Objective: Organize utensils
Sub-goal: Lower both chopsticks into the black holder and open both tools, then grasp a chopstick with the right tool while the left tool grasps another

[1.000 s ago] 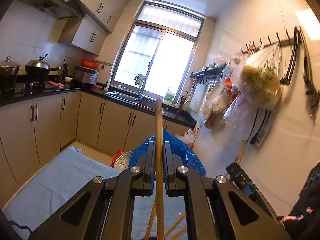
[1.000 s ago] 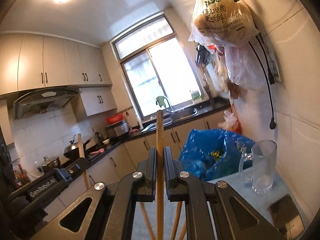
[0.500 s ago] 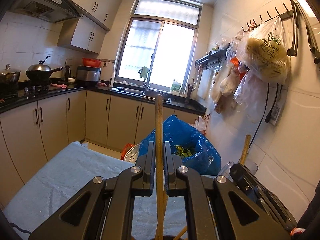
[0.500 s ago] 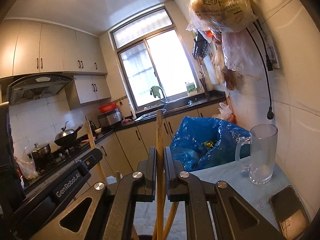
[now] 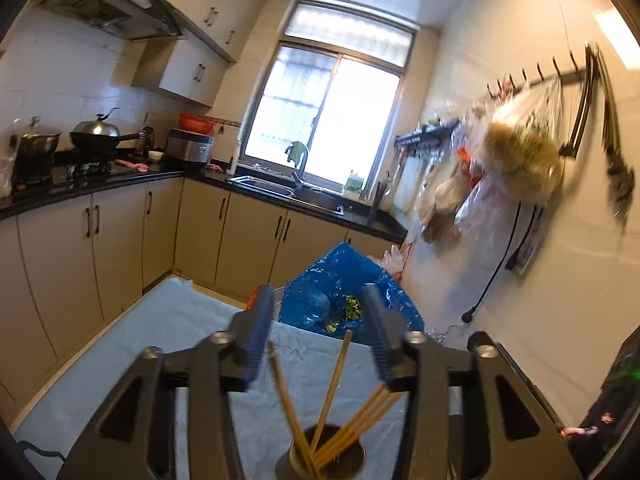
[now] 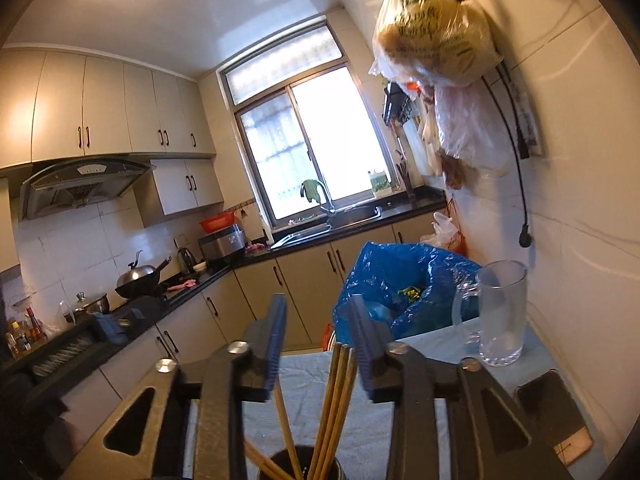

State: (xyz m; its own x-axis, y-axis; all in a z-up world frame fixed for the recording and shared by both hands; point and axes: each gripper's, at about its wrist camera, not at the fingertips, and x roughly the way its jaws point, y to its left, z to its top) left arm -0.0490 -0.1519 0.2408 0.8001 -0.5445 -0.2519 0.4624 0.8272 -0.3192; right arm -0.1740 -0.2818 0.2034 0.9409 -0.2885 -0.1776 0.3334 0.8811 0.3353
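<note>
Several wooden chopsticks [image 5: 332,392] stand in a dark metal holder [image 5: 320,458] on a table with a pale blue cloth [image 5: 172,320]. My left gripper [image 5: 316,320] is open just above the holder, jaws wide, with the chopstick tops between and below them. In the right wrist view the chopsticks [image 6: 336,404] lean in the holder [image 6: 304,462], and my right gripper [image 6: 318,324] is open above it, holding nothing. The left gripper's body [image 6: 108,324] shows at the left of that view.
A glass mug [image 6: 500,312] stands on the cloth at the right near the wall. A dark phone [image 6: 548,412] lies in front of it. A blue bag of scraps [image 6: 404,284] sits past the table's far edge. Bags hang from wall hooks [image 5: 520,152] at the right.
Both grippers opened and let go of their chopsticks, which now stand in the holder. Both grippers sit lower over the holder than before.
</note>
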